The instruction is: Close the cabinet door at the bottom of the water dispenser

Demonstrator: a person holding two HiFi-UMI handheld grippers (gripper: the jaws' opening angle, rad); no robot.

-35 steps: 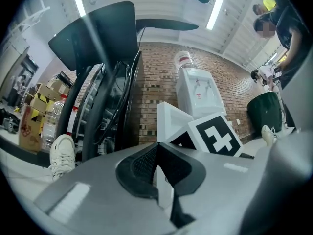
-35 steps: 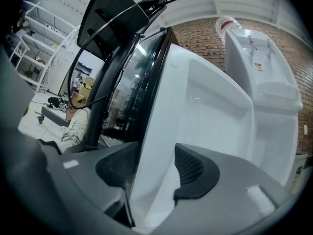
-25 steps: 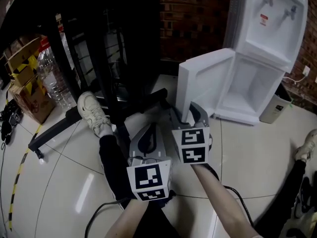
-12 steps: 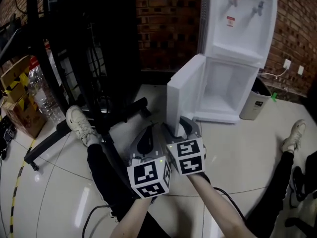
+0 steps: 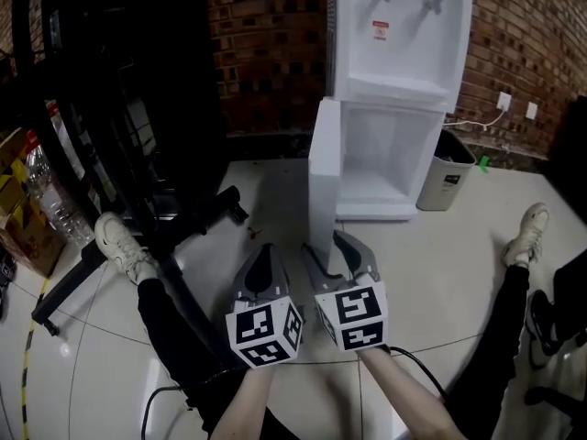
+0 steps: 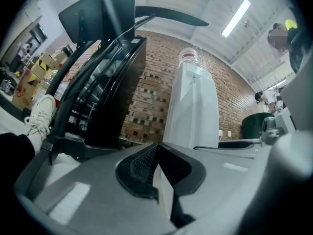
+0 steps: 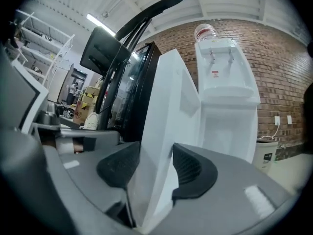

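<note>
1. Head view, looking down over the person's forearms: the white water dispenser stands against the brick wall. Its cabinet door at the bottom hangs wide open, edge-on toward us, with the open compartment just to its right. The right gripper has the door's free edge between its jaws, low down near the tiled floor. The left gripper sits just beside it, clear of the door. A grey bin stands right next to the dispenser, and a white shoe shows off to the left.
2. Left gripper view: these jaws are closed tip to tip and hold nothing. They point level toward the dispenser, which carries a bottle on top.
3. Right gripper view: the door's edge fills the gap, with a dark pad against each face, so this gripper is clamped on the door. Its jaws have just been closing a little on it. The dispenser's taps show beyond, up to the right.
</note>
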